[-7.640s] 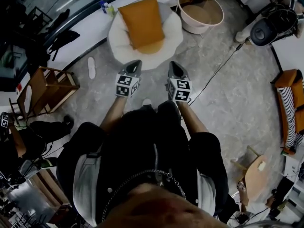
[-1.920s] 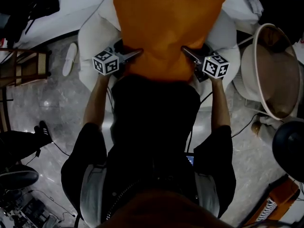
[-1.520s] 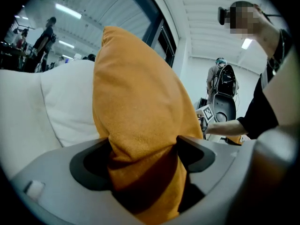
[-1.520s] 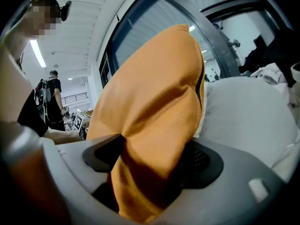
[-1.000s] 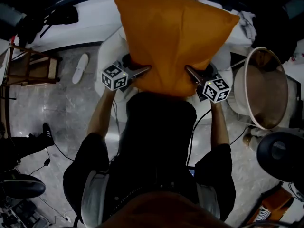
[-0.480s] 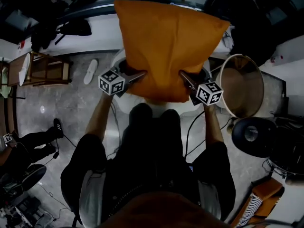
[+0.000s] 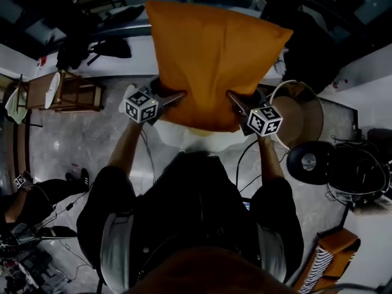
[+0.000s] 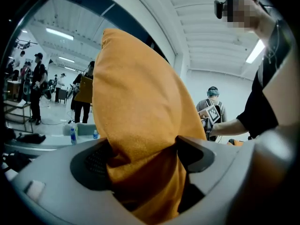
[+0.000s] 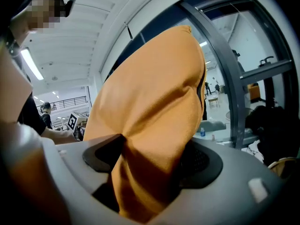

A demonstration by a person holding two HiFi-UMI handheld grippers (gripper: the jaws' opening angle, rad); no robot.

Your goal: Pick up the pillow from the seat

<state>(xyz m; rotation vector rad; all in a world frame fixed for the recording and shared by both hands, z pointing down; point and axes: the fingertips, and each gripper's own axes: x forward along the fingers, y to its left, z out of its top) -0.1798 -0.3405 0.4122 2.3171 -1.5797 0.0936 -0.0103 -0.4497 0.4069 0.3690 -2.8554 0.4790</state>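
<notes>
Pillow (image 7: 211,60) now higher off seat (image 7: 208,142), left tongs (image 7: 176,97) and right tongs (image 7: 235,100) pinching it.

The pillow (image 7: 211,60) hides most of the seat (image 7: 207,141) beneath it; only a pale strip shows under its lower edge. Its folds bury the jaw tips of the left hand-held gripper (image 7: 182,95) and the right hand-held gripper (image 7: 231,95).

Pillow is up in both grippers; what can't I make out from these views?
- Head view: most of the seat, under the pillow and the person's torso.
- Both gripper views: the pillow's lower edge, sunk between the jaws of the left gripper and right gripper.
- Left gripper view: the bottle label, too small.
</notes>
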